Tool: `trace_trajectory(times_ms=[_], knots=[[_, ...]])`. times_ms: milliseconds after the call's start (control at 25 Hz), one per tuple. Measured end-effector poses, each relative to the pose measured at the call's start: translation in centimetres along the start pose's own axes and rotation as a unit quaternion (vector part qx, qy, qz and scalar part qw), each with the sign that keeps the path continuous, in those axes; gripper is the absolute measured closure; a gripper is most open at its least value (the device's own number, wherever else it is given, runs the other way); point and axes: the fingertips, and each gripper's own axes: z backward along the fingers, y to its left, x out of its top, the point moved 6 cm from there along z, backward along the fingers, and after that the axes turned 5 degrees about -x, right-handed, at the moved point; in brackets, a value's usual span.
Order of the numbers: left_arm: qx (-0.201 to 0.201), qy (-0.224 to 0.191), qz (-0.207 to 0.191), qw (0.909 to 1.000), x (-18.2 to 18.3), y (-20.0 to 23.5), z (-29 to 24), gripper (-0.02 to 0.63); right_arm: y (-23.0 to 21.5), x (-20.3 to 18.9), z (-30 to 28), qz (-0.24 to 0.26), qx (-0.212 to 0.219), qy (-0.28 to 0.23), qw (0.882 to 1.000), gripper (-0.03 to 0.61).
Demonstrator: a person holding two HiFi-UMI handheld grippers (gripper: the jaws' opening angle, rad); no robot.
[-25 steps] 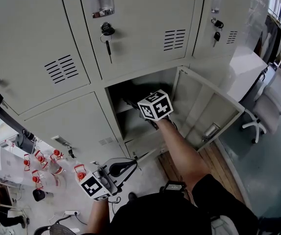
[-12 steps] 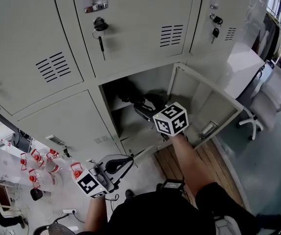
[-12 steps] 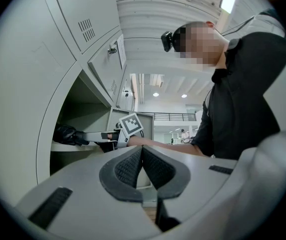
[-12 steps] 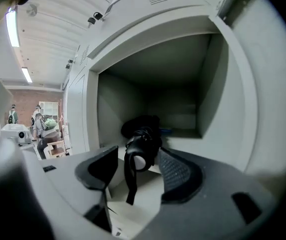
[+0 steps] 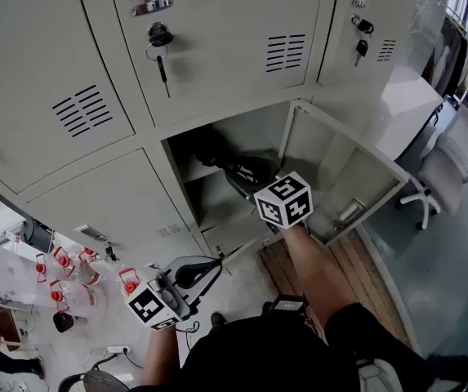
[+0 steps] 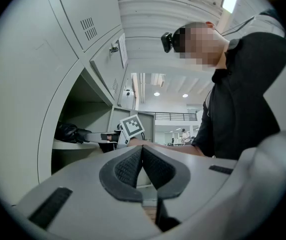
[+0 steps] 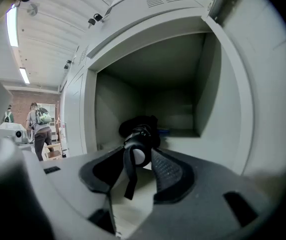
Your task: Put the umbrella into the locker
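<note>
A black folded umbrella lies on the shelf inside the open lower locker. In the right gripper view its round handle end points at me, and its strap hangs down. My right gripper is open just outside the locker mouth. Its jaws have just been closing, with the handle end and strap between the tips and the pads not pressing. Its marker cube hides the jaws in the head view. Low at the left, my left gripper is shut on nothing.
The locker door stands open to the right. Shut lockers with keys are above and to the left. An office chair stands at the right, and small red-topped items lie on the floor at the left. A person stands far off.
My right gripper has drawn back out of the locker mouth toward my body. The umbrella stays on the shelf. The left gripper has kept its place.
</note>
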Motion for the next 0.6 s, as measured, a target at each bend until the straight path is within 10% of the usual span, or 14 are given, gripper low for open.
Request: trace_trajectory(times_ms=[600], knots=[[0.033,0.002,-0.005,0.9994,0.2,0.1,2.0,0.598,-1.0,1.9,-6.1,0.028,0.0,0.025,0.999,0.4]])
